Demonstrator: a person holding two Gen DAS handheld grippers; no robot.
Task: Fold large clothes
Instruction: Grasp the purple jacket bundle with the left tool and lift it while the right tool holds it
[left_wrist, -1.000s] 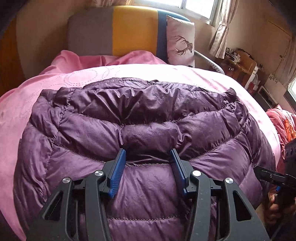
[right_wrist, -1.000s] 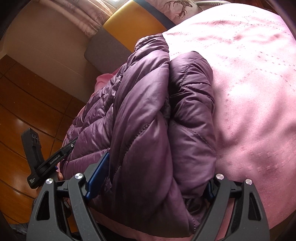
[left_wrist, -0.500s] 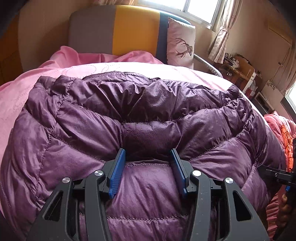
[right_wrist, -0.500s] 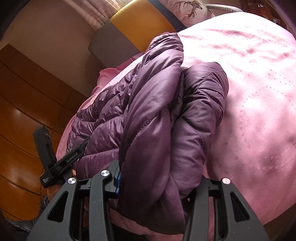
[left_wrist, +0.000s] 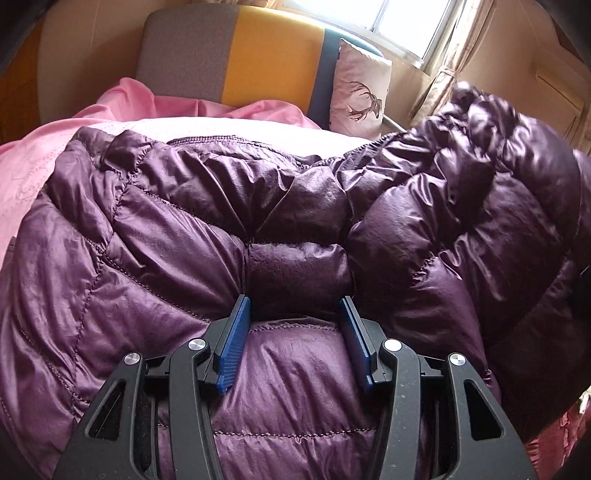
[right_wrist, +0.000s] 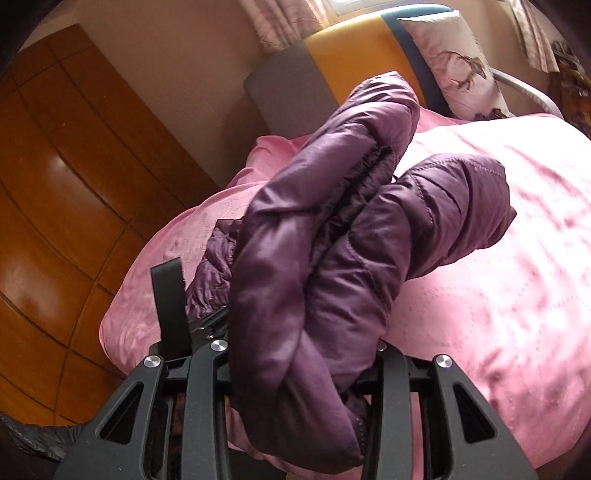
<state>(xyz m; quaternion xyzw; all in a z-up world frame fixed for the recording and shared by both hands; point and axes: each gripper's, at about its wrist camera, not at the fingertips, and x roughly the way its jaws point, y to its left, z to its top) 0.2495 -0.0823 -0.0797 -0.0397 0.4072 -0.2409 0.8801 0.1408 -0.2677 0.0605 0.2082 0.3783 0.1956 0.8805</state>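
Purple quilted down jacket (left_wrist: 155, 236) lies across the pink bedspread (left_wrist: 33, 162); it fills the left wrist view from 9 to 3 o'clock, with the grey-and-yellow headboard (left_wrist: 236, 55) at 12 and the deer-print pillow (left_wrist: 360, 98) near 1. Left gripper (left_wrist: 297, 314): jaws partly closed, blue pads (left_wrist: 232, 347) pressed into either side of one puffed quilt panel — pinching a ridge of jacket, not fully closed because of the bulk. Right gripper (right_wrist: 303, 354): jaws clamped on a thick bunched roll of the same jacket (right_wrist: 325, 236), which stands up from the grip toward 12 o'clock, clear of the bedspread (right_wrist: 498, 258); fingertips are buried in fabric. In the left view that raised part shows as a blurred mound at 2 o'clock. Judgement: the step in hand is a fold-over — one side lifted by the right gripper while the left anchors the body of the garment. The next move calls for carrying the lifted roll across toward 9 o'clock and laying it flat over the anchored half, keeping the anchor pinch firm so the slippery shell does not slide, then releasing.
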